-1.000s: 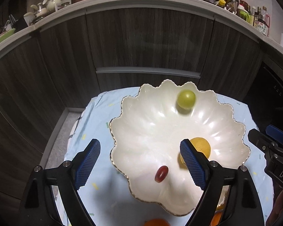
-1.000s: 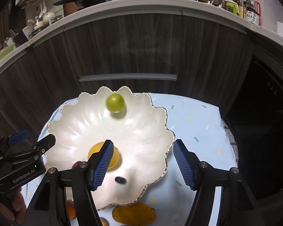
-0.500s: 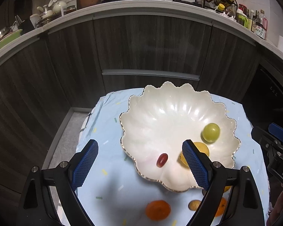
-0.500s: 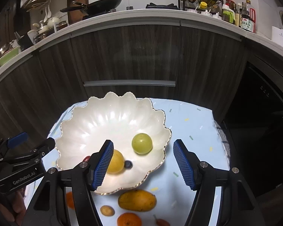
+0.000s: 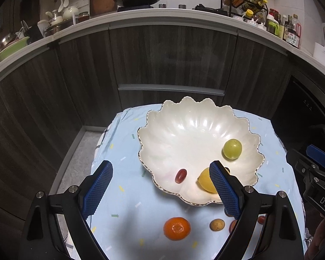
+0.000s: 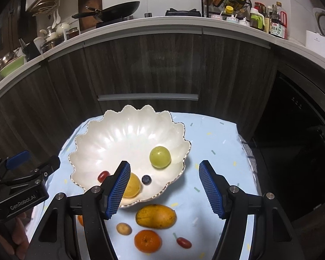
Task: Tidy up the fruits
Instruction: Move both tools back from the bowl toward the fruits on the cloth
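Four fruits sit in the scalloped bowl [image 6: 127, 138], green one [image 6: 160, 157] at 3 o'clock; mango [image 6: 155, 216], orange [image 6: 147, 241] and others wait on the counter [image 6: 214, 138] at 6 o'clock; left tongs [image 5: 160, 191] and right tongs [image 6: 164, 189] spread, empty, presumably between picks.

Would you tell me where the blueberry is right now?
In the right wrist view, the blueberry lies inside the white bowl near its front rim, between the yellow fruit and green fruit.
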